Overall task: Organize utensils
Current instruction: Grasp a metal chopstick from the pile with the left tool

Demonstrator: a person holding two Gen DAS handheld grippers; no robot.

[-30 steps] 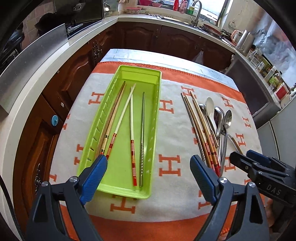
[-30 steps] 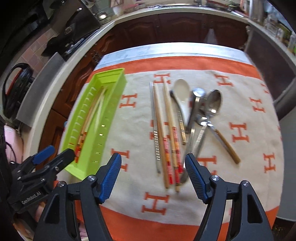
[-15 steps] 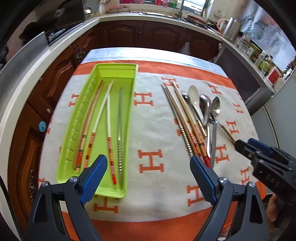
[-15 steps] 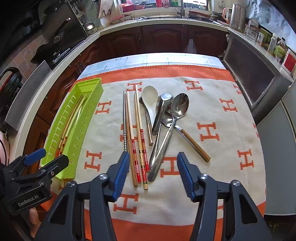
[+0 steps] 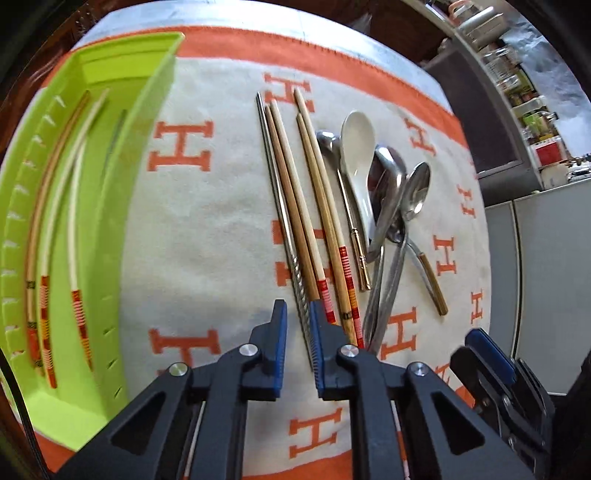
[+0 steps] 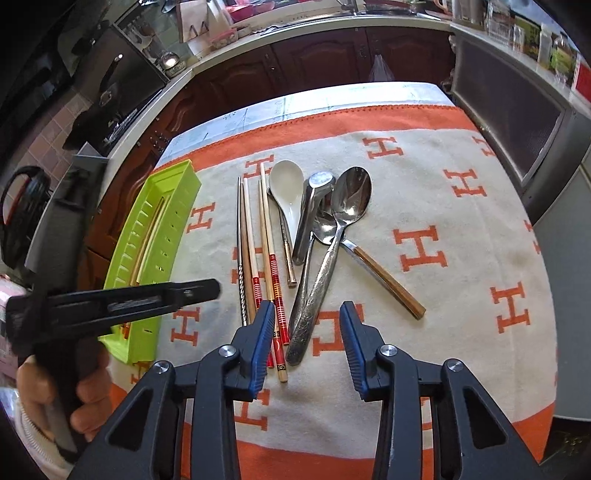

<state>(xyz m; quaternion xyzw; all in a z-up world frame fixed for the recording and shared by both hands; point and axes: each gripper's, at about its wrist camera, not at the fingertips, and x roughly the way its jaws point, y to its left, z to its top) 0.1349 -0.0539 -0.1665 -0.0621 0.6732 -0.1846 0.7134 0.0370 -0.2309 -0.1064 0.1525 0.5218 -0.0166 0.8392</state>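
A lime-green tray [image 5: 147, 147] [image 6: 173, 221] on the left holds several chopsticks [image 5: 74, 206]. Right of it on the cloth lie a metal chopstick [image 5: 280, 206] [image 6: 240, 229], several wooden chopsticks [image 5: 325, 206] [image 6: 266, 236], a white ceramic spoon [image 5: 356, 147] [image 6: 286, 184] and steel spoons [image 5: 417, 188] [image 6: 351, 192]. My left gripper [image 5: 298, 347] [image 6: 210, 288] is closing; the metal chopstick's twisted end lies between its jaws, beside the right pad, with a gap on the left. My right gripper [image 6: 308, 343] [image 5: 487, 354] is closing over a steel spoon's handle without touching it.
An orange-bordered cloth with H marks [image 6: 424, 243] covers the table. Dark wood cabinets and a pale counter [image 6: 332, 22] curve around behind, with a stove [image 6: 110, 110] at the left and a grey appliance [image 6: 517, 122] at the right. A hand [image 6: 85, 398] holds the left gripper.
My left gripper moved right from over the tray, dropped onto the loose chopsticks and its jaws narrowed sharply. My right gripper came slightly closer to the spoons and narrowed.
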